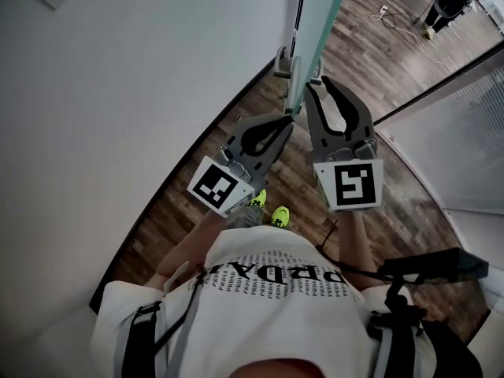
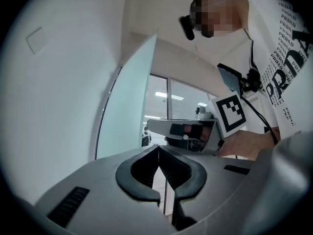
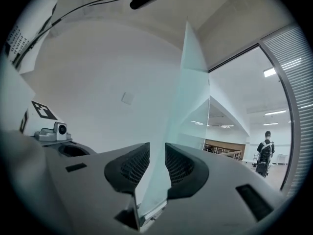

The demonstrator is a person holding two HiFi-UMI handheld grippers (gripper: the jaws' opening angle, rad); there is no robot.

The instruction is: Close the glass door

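Gripped the glass door by its edge with the right gripper.
Closed the right jaws' ribbed pads on either face of the pane, with the edge running up between them. Held the left gripper just beside that same edge, jaws pinched together at the tips on nothing. Found the door ajar, angled out from the curved white wall and standing over the wooden floor.
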